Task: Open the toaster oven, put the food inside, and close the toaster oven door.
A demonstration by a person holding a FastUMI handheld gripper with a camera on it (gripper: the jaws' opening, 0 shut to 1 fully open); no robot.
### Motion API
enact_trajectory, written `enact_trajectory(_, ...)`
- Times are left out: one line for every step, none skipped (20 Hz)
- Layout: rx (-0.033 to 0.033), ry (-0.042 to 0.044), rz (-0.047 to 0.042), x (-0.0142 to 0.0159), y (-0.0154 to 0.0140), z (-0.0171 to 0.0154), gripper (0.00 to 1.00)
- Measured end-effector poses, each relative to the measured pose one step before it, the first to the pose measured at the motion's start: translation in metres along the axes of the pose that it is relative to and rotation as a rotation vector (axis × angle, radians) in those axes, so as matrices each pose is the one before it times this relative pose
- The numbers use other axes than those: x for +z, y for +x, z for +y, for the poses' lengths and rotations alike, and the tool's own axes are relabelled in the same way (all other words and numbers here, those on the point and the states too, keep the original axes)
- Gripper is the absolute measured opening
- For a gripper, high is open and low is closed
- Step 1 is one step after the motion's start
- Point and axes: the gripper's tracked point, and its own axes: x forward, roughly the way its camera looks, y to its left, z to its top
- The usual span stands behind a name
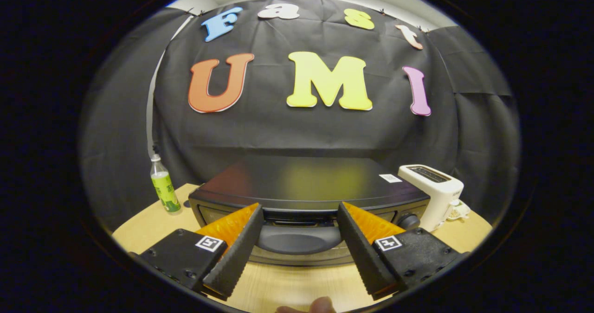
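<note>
The gripper (299, 208) is hovering before the oven (308, 188), fingers spread wide around its handle (299, 239). A toaster (434, 190) is sitting right of the oven, a bottle (164, 188) left.

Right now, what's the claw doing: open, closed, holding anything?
Claw: open, holding nothing, fingers spread either side of the toaster oven door handle, not touching it.

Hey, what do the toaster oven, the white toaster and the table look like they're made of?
Toaster oven: likely painted metal, semi-gloss black, since its flat top mirrors the wall's colours. Its door handle looks like matte dark plastic.
White toaster: probably smooth plastic, judging by its rounded moulded corners.
Table: pale wood or wood-look laminate; faint grain shows.
The gripper is open, fingers either side of the handle.
</note>
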Motion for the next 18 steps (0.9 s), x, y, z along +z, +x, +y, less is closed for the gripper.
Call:
enact_trajectory(0.00021,0.00916,0.00424,-0.00118,-0.00057,-0.00051,1.0)
enact_trajectory(0.00403,0.00639,-0.00708,0.00065,0.00067,0.00033,1.0)
enact_trajectory(0.00589,-0.00671,0.00111,-0.00261,-0.0006,0.00063,1.0)
enact_trajectory(0.00825,-0.01037,0.00333,-0.00033,-0.00085,0.00023,1.0)
enact_trajectory(0.00658,-0.00249,0.00628,-0.00088,-0.00228,0.0001,1.0)
enact_trajectory(0.00638,0.00065,0.00321,-0.00171,-0.00055,-0.00027,1.0)
enact_trajectory(0.00537,-0.00162,-0.0051,-0.00051,-0.00338,0.00017,1.0)
enact_trajectory(0.00631,-0.00376,-0.01511,-0.00148,-0.00646,0.00039,1.0)
enact_trajectory(0.00402,-0.00262,-0.01814,-0.00196,-0.00568,0.00043,1.0)
enact_trajectory(0.00004,-0.00689,-0.00507,-0.00329,-0.00429,0.0,1.0)
enact_trajectory(-0.00339,-0.007,0.00359,-0.00312,-0.00576,0.0001,1.0)
enact_trajectory(-0.00494,-0.00441,0.00995,-0.00412,-0.00698,0.00049,1.0)
enact_trajectory(-0.00312,-0.01024,0.01929,-0.00459,-0.00715,0.00051,1.0)
enact_trajectory(-0.00089,-0.01078,0.02022,-0.00462,-0.0077,0.00136,1.0)
enact_trajectory(0.00124,-0.00775,0.02125,-0.00536,-0.00723,0.00066,1.0)
enact_trajectory(0.00487,-0.00569,0.01965,-0.00634,-0.00705,0.00097,1.0)
enact_trajectory(0.00661,-0.00787,0.02077,-0.00592,-0.00628,0.0008,1.0)
enact_trajectory(0.00722,-0.00732,0.01691,-0.00691,-0.00576,0.00055,1.0)
